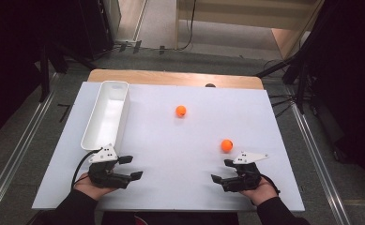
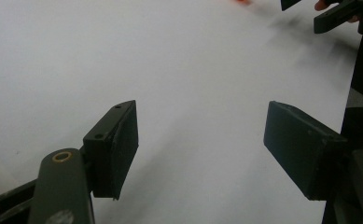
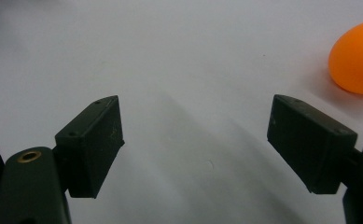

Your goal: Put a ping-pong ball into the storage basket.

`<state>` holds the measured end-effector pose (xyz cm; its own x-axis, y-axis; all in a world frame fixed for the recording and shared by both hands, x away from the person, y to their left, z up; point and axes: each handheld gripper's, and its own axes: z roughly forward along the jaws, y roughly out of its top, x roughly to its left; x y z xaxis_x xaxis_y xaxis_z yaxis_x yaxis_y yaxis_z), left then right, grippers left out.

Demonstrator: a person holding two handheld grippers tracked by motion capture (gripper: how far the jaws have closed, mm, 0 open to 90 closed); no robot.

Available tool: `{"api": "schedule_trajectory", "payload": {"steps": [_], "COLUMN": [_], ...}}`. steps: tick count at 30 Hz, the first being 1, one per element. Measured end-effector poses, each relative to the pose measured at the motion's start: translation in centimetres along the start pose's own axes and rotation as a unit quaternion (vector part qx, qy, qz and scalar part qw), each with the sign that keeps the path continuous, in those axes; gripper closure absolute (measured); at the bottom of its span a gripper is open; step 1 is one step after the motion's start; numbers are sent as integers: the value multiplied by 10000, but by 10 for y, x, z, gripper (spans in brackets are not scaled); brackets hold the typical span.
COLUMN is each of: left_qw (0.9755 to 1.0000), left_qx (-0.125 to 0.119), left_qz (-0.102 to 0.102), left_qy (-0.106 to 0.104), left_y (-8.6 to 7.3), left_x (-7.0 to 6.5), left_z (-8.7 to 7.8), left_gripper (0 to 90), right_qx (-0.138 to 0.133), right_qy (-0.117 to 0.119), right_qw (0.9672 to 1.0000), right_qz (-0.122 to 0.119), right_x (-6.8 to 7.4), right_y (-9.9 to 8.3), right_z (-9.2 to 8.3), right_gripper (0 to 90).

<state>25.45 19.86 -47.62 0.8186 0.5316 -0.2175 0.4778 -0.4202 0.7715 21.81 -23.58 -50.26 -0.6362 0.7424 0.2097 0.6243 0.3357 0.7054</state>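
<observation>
I have both tools low at the near edge of the worktop [image 1: 171, 140], each with its jaws spread wide and nothing between them. The right tool [image 1: 221, 171] sits just short of the nearer orange ball [image 1: 226, 145]; in the right gripper view that ball [image 3: 356, 58] lies off to the right of the open jaws, not between them. The farther orange ball [image 1: 181, 111] rests mid-worktop, well apart from the white bin [image 1: 106, 115] beside the left tool [image 1: 131, 168]. My worry is the approach: if I drive straight ahead, the right-hand jaw could clip the ball and send it rolling across the smooth sheet, perhaps off the edge. A light round ball could also squirt out if I close off-centre.
</observation>
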Motion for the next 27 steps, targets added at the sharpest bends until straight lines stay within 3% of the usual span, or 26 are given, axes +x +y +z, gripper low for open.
{"api": "schedule_trajectory", "payload": {"steps": [9, 12, 19, 27], "left_qw": [10000, 9999, 9994, 9994], "left_qx": [4, -86, 13, 78], "left_qz": [6, 72, 173, 211], "left_qy": [34, -112, -295, -281], "left_y": [5, 10, 18, 24], "left_x": [-3, -8, -15, -19], "left_z": [3, 5, 18, 23], "left_gripper": [272, 273, 274, 273], "right_qx": [13, 31, 45, 50], "right_qy": [13, -14, -19, -35], "right_qw": [10000, 10000, 10000, 10000], "right_qz": [-16, -5, -22, -61], "right_x": [-1, -1, -1, -1], "right_y": [0, 0, 0, -1], "right_z": [1, 1, 1, 2], "right_gripper": [168, 168, 168, 168]}}
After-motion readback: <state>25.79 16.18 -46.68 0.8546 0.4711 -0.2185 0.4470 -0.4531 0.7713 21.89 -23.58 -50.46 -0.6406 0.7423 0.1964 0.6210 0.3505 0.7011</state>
